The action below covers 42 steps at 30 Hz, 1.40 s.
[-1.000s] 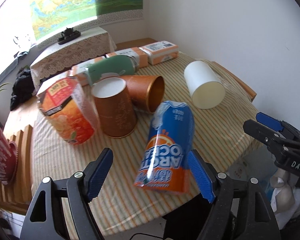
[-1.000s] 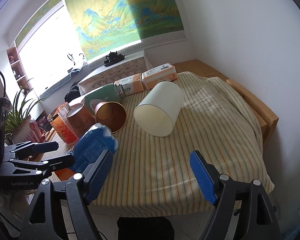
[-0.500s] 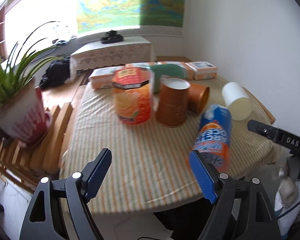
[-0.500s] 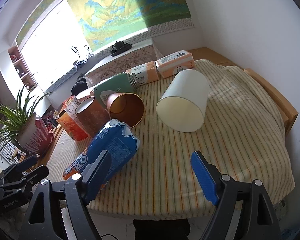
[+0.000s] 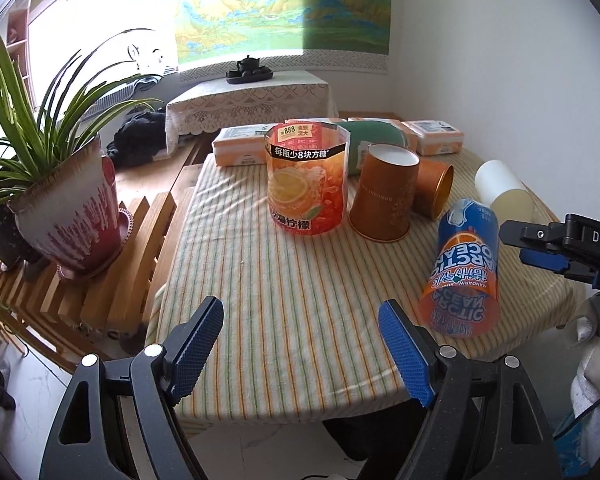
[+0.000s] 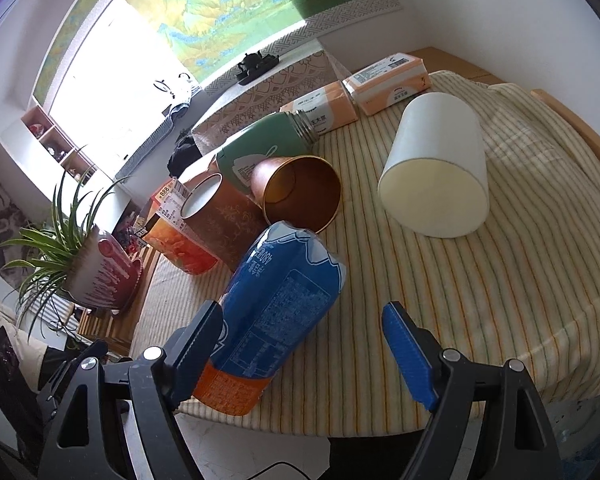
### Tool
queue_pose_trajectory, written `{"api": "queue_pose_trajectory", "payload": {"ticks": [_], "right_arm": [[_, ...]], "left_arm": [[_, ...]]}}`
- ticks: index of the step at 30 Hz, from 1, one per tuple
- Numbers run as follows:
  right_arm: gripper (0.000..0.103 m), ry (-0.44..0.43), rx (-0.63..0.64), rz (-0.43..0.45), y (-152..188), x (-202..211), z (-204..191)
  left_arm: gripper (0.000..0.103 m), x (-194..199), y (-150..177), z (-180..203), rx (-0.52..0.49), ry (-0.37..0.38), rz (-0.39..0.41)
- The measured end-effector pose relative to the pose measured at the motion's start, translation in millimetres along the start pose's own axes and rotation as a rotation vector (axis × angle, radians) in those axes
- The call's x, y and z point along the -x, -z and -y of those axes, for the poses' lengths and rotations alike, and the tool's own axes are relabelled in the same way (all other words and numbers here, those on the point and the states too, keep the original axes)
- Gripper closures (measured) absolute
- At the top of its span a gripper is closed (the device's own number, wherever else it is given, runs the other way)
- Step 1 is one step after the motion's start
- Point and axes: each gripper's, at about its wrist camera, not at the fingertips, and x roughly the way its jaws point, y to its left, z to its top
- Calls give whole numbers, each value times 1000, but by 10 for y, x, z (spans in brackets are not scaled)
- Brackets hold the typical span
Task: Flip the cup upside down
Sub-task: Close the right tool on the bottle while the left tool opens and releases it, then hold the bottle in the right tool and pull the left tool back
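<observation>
Cups: two copper (image 5: 384, 196), one white (image 6: 436, 168)

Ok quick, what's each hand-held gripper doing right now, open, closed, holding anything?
Left hand-held gripper: open, holding nothing, above the striped tablecloth.
Right hand-held gripper: open, holding nothing; the blue and orange bottle label sleeve lies between its jaws.

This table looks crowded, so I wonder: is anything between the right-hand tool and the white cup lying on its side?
Nothing visible. Only bare striped tablecloth lies between the right tool and the white cup. The blue container lies left of that line, beside the tool's left finger.
</observation>
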Motion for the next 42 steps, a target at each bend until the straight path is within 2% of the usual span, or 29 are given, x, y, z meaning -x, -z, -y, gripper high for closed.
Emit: {"api": "queue_pose_trajectory", "payload": {"ticks": [21, 42], "right_arm": [[24, -18, -73, -103, -75, -313, -64], [24, -103, -140, -170, -133, -558, -47]], "left_arm": [[20, -125, 18, -144, 45, 1, 1], [20, -206, 16, -172, 56, 3, -10]]}}
